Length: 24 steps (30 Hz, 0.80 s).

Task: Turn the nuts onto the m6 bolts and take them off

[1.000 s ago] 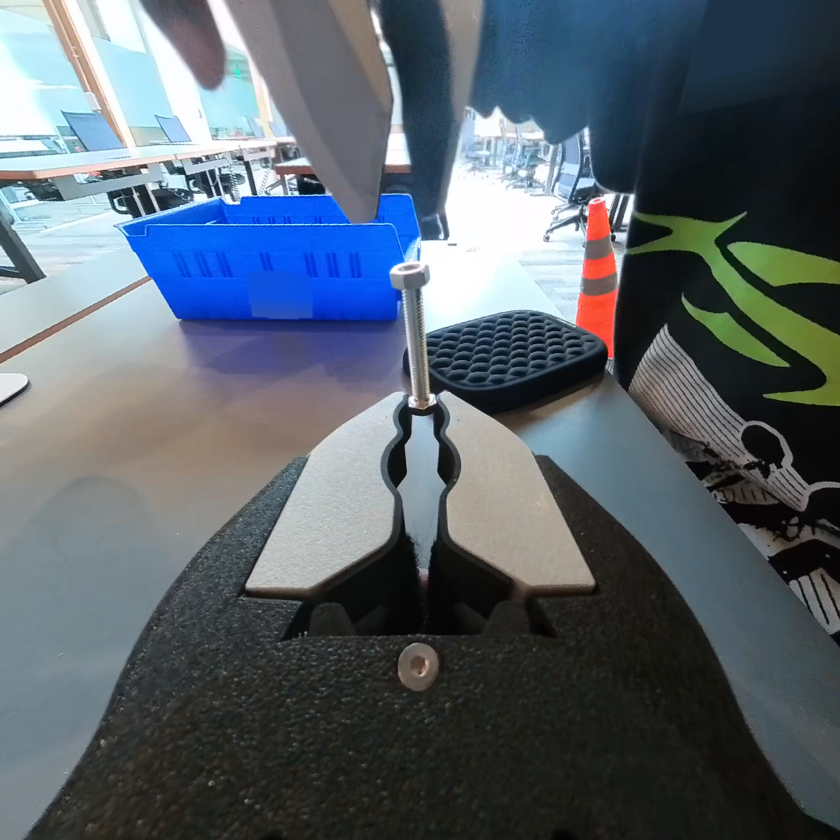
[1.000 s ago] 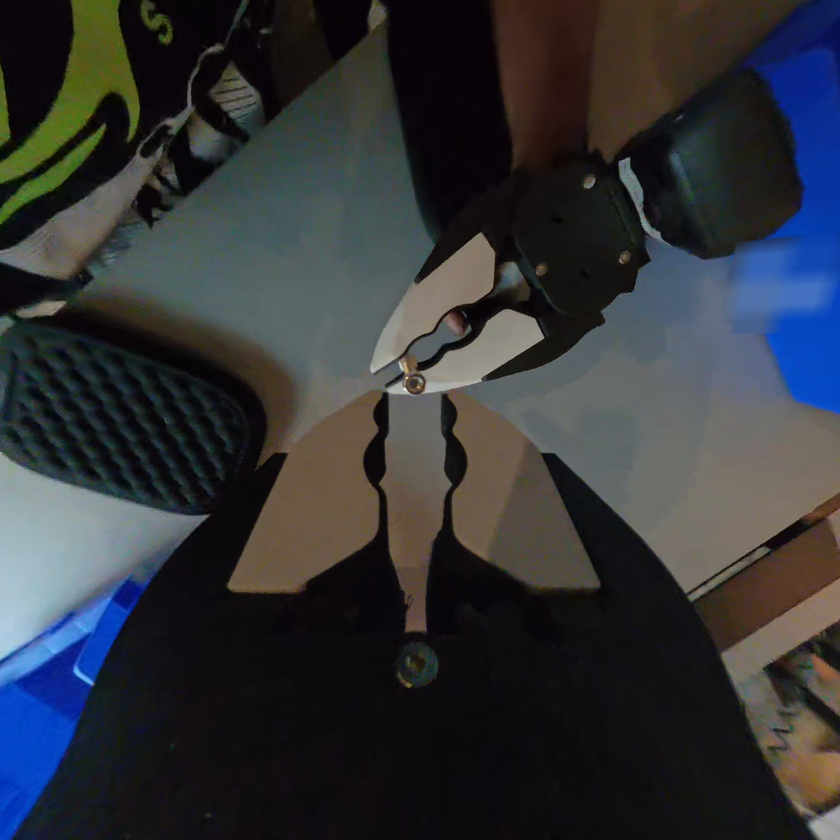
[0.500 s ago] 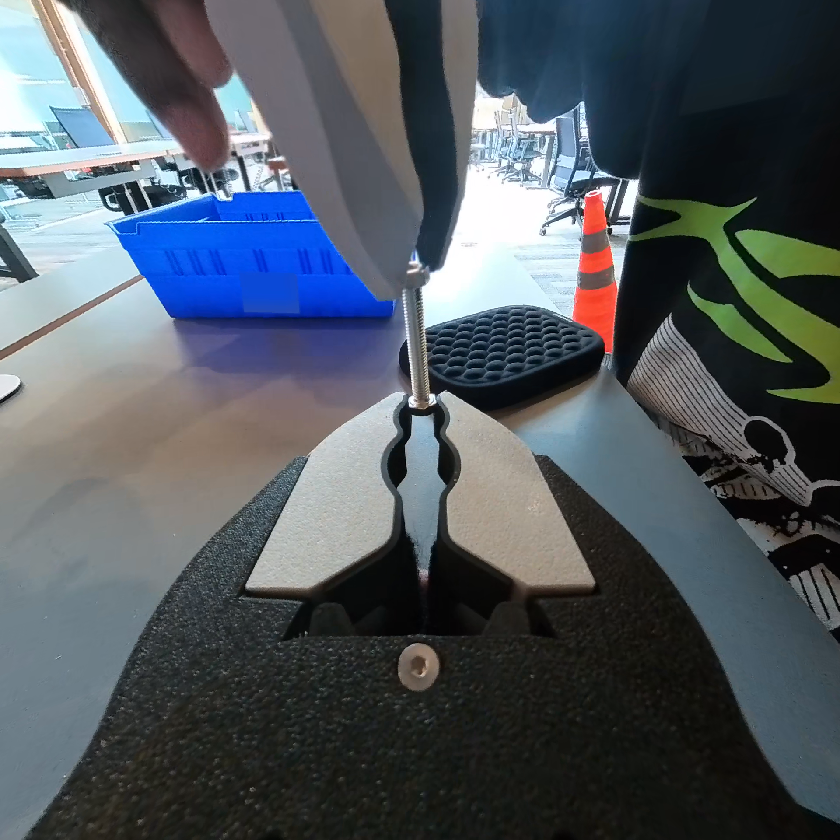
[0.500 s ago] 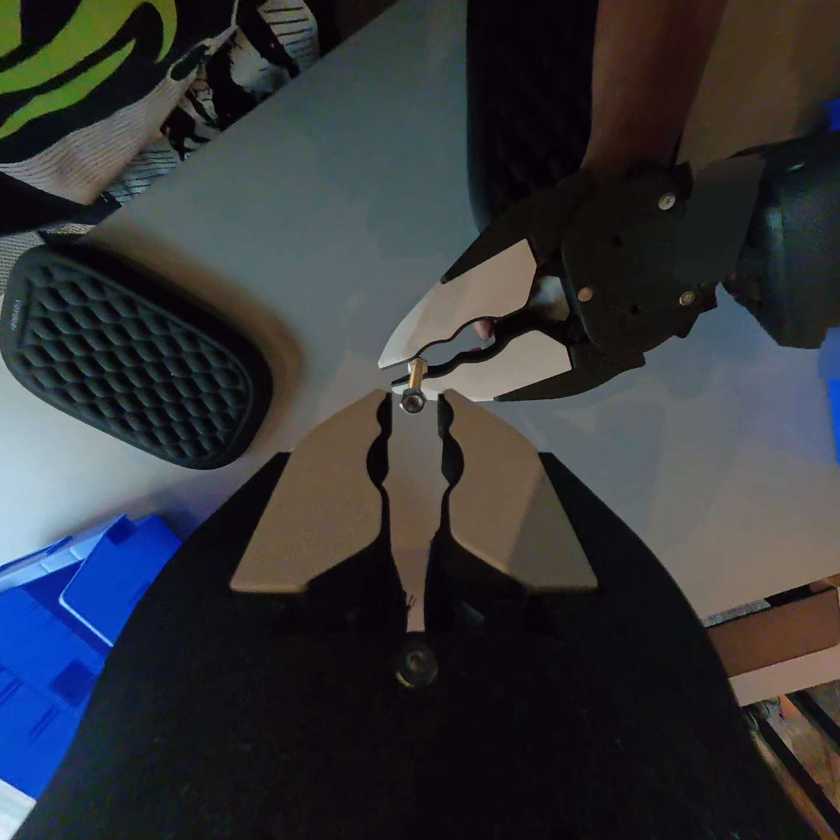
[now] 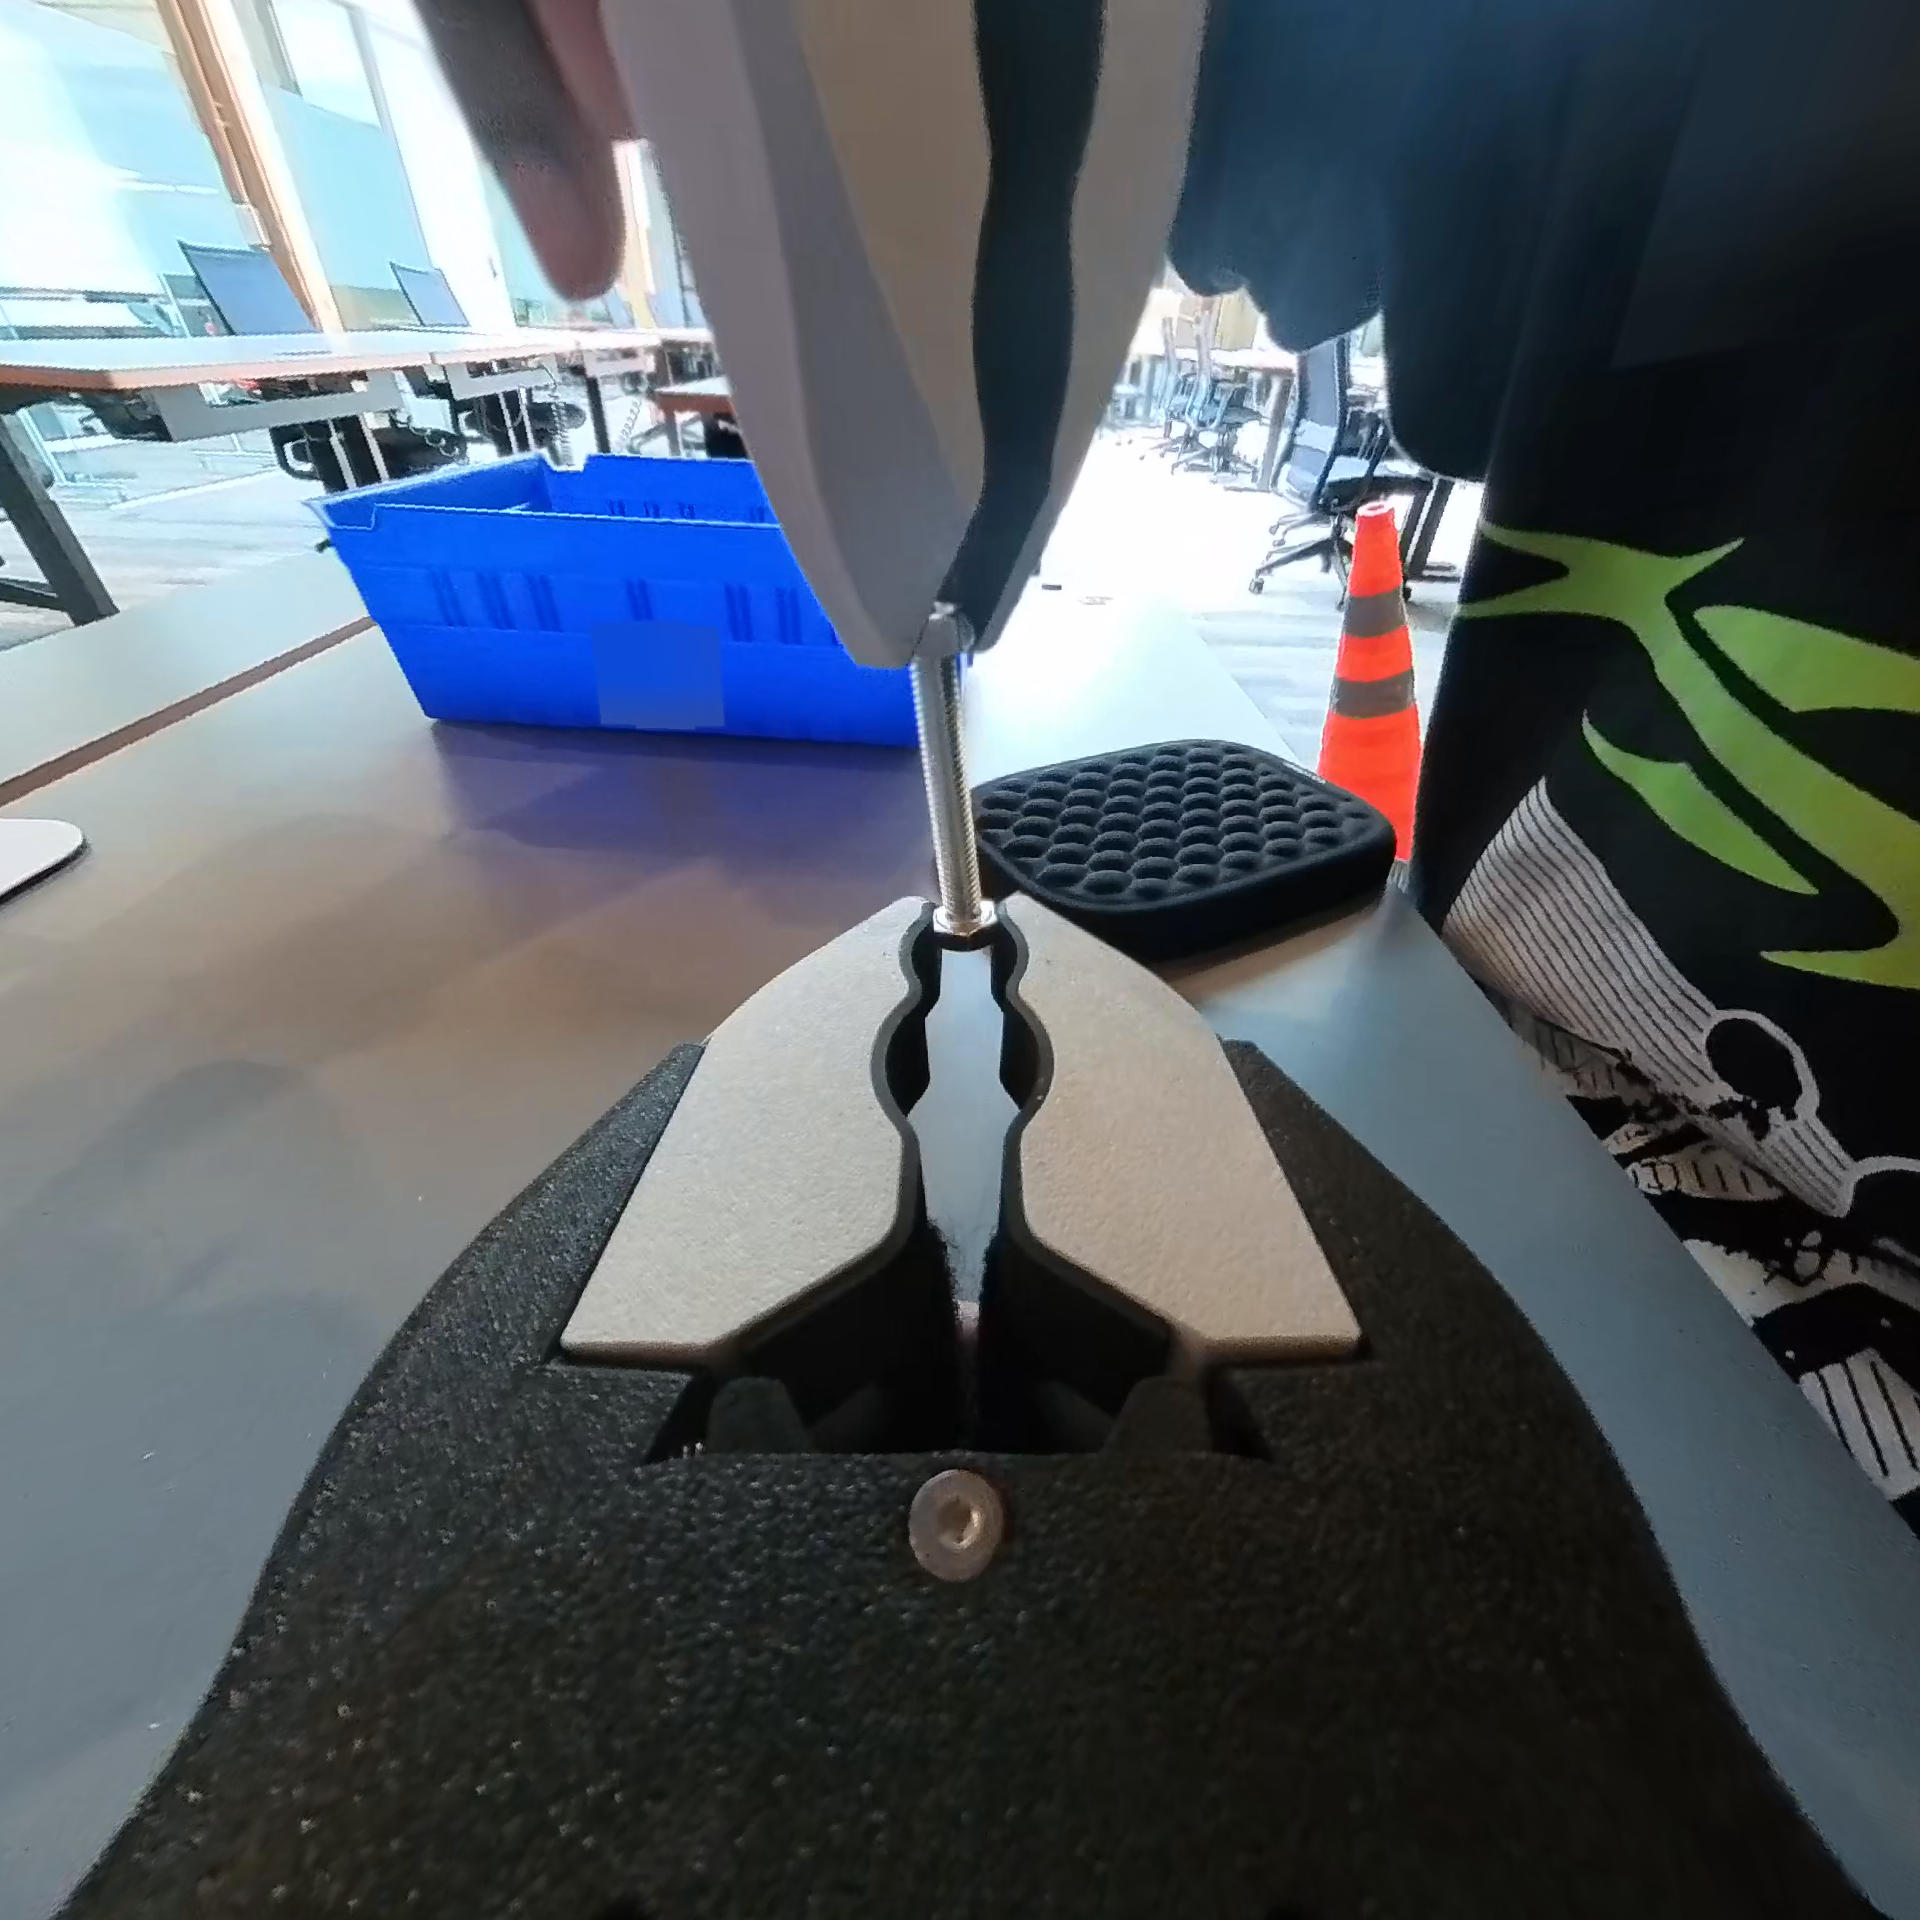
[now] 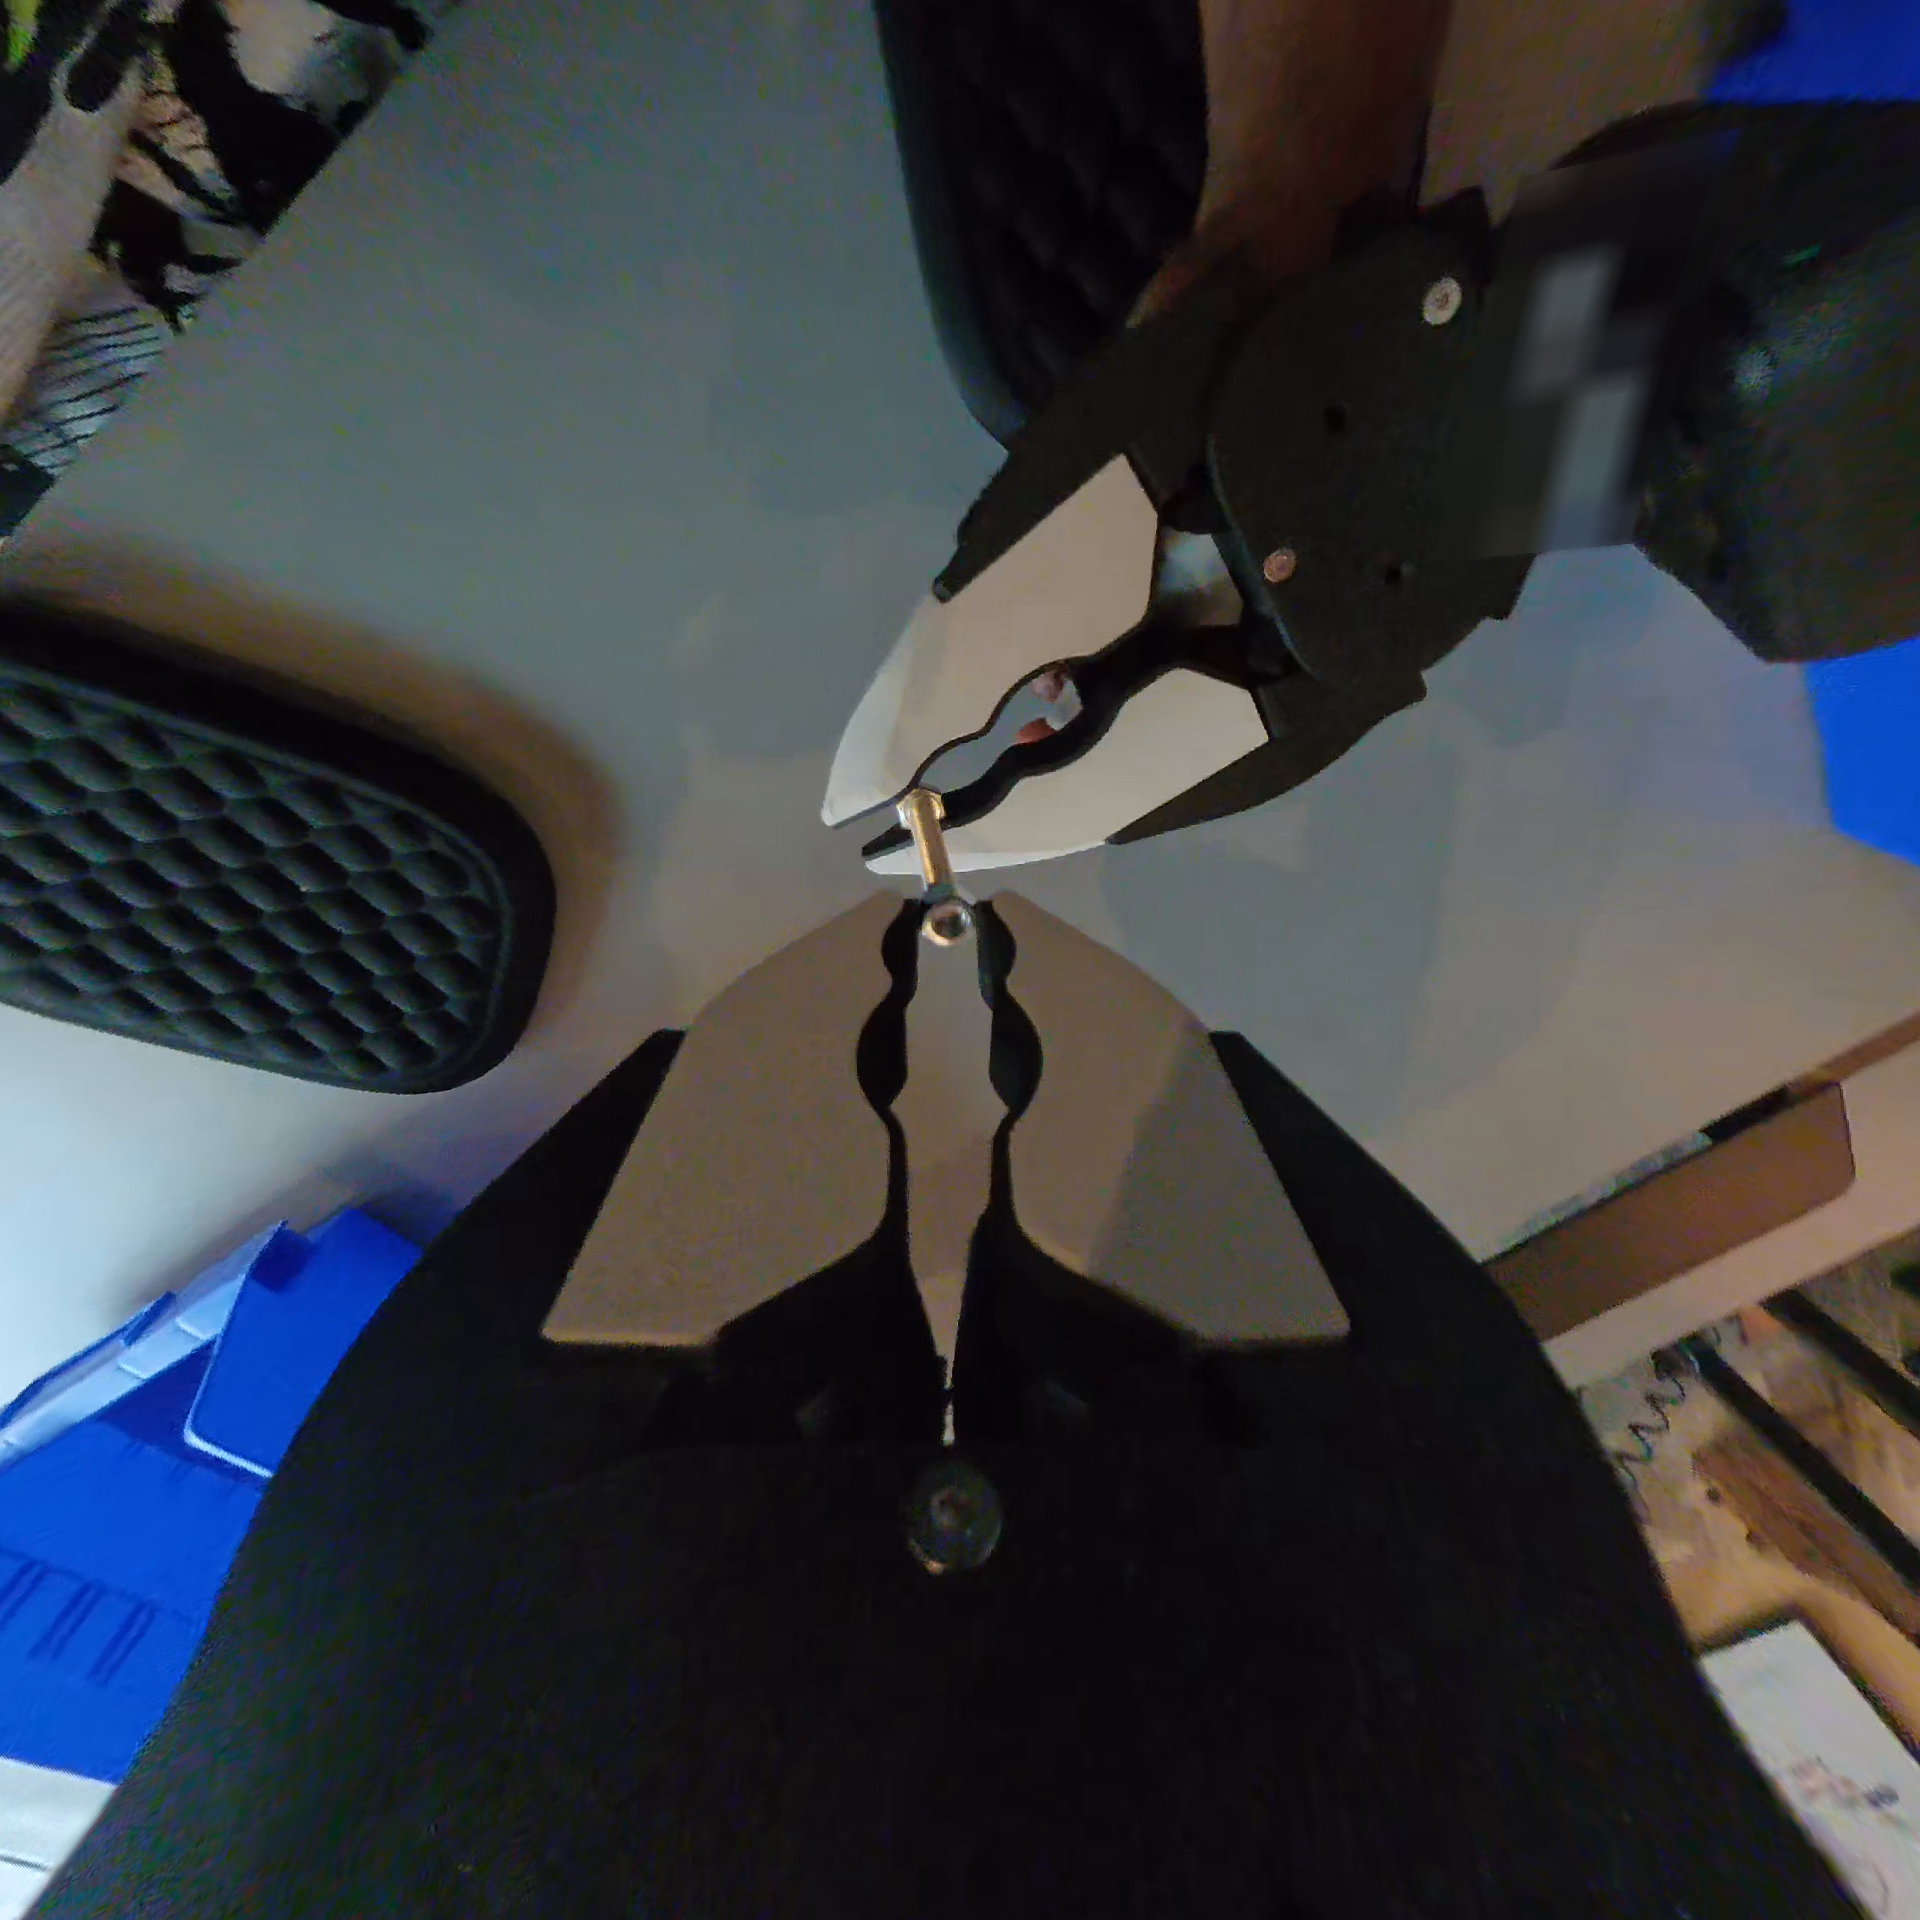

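Observation:
A silver M6 bolt point(image 5: 951, 790) stands upright above the grey table point(image 5: 416, 987). My left gripper point(image 5: 964, 920) is shut on the bolt's lower end, both pads pressed on it. My right gripper point(image 5: 943, 634) reaches down from above and its two fingertips close around the nut point(image 6: 948, 923) at the bolt's top end. In the right wrist view I look down the bolt point(image 6: 928, 847). There the right gripper point(image 6: 948, 920) grips the nut, and the left gripper point(image 6: 883, 831) holds the far end.
A blue plastic bin point(image 5: 582, 623) stands at the back of the table. A black honeycomb mat point(image 5: 1174, 842) lies just right of the bolt. An orange cone point(image 5: 1371, 665) stands on the floor beyond. A person's torso point(image 5: 1714, 727) is close on the right. Some 5 centimeters of space lies between my two pairs of fingers.
My right gripper came down over the bolt's top and its jaws closed from wide apart onto the nut. The left gripper kept its hold on the bolt.

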Available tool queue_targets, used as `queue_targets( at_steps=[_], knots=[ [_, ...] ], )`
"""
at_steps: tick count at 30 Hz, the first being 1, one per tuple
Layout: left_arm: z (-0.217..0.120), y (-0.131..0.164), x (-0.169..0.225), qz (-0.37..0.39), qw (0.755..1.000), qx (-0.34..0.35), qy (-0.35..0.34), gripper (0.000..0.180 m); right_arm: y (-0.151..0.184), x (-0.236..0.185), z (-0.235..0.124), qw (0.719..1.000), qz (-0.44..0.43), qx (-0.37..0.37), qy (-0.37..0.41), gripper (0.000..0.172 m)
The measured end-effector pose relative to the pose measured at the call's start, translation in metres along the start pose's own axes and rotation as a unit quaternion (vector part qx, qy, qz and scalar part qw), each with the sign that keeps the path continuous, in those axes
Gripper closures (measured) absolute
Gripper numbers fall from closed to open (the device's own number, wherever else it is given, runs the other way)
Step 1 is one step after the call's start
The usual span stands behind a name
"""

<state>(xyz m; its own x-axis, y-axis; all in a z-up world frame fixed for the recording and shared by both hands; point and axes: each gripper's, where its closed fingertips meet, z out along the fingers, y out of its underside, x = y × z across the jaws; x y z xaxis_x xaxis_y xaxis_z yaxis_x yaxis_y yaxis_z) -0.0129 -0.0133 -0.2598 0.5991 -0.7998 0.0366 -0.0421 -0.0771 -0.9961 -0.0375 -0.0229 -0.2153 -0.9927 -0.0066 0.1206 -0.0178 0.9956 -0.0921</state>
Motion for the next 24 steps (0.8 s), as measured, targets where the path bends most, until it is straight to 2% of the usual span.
queue_targets(
  at_steps=[5,11,14,16,17,21,24],
  knots=[
    [0.001,0.001,-0.001,-0.001,1.0,-0.005,-0.004,0.172,0.002,0.0,0.001,0.998,0.057,-0.013,0.01,0.162],
    [0.001,0.001,-0.005,-0.007,1.0,-0.006,-0.017,0.172,0.007,0.001,0.002,0.976,0.215,-0.025,0.006,0.162],
    [0.002,0.003,-0.003,0.001,1.0,-0.012,-0.013,0.172,0.003,-0.001,0.003,0.972,0.233,-0.018,0.003,0.161],
    [0.002,0.002,-0.002,0.002,1.0,-0.011,-0.01,0.172,0.001,-0.001,0.001,0.979,0.206,-0.011,-0.002,0.144],
    [0.002,0.003,-0.001,0.004,1.0,-0.012,-0.008,0.172,0.001,-0.001,-0.001,0.985,0.174,-0.004,-0.003,0.142],
    [0.003,0.003,0.002,0.009,1.0,-0.014,0.001,0.172,0.003,-0.007,-0.006,1.0,0.01,0.003,-0.023,0.139],
    [0.002,0.003,0.003,0.009,1.0,-0.013,0.006,0.172,-0.004,-0.011,-0.003,0.997,-0.044,0.035,-0.048,0.146]
  ],
)
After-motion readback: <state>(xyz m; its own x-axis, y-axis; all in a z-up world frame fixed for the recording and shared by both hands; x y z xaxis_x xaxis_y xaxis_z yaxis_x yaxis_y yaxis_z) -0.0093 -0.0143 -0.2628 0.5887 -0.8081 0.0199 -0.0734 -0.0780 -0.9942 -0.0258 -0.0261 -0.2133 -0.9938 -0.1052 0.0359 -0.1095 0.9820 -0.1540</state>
